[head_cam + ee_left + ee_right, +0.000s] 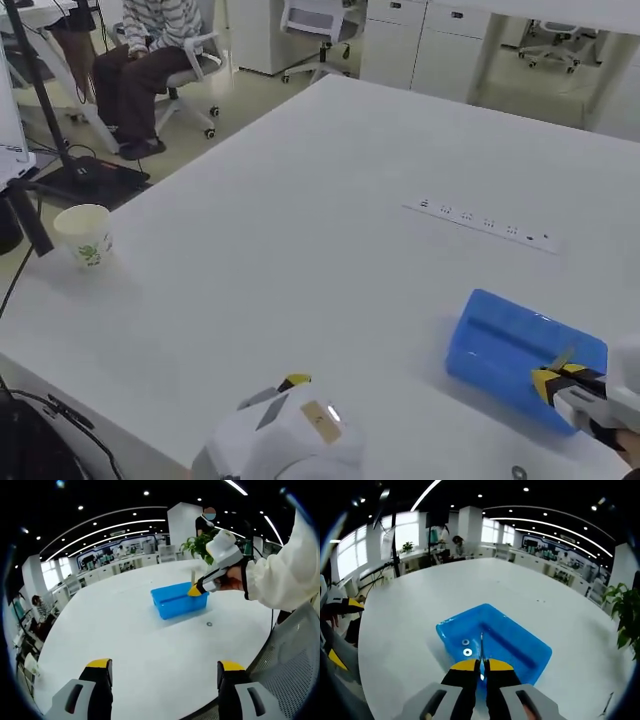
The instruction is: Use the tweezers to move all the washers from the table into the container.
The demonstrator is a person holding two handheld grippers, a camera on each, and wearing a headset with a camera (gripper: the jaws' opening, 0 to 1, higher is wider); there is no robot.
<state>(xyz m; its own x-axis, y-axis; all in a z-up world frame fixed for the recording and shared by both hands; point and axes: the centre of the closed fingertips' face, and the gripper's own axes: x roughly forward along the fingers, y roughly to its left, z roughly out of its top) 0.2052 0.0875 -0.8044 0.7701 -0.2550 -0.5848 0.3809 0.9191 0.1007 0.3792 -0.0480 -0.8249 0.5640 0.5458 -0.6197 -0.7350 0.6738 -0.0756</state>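
R gripper (481,666) clamped on tweezers (481,645), long axis straight fwd along jaws, tips over container (520,647). L gripper (165,665) wide open, empty.

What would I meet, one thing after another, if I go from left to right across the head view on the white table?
paper cup → left gripper → blue container. The power strip is left out, because its span overlaps the container's.
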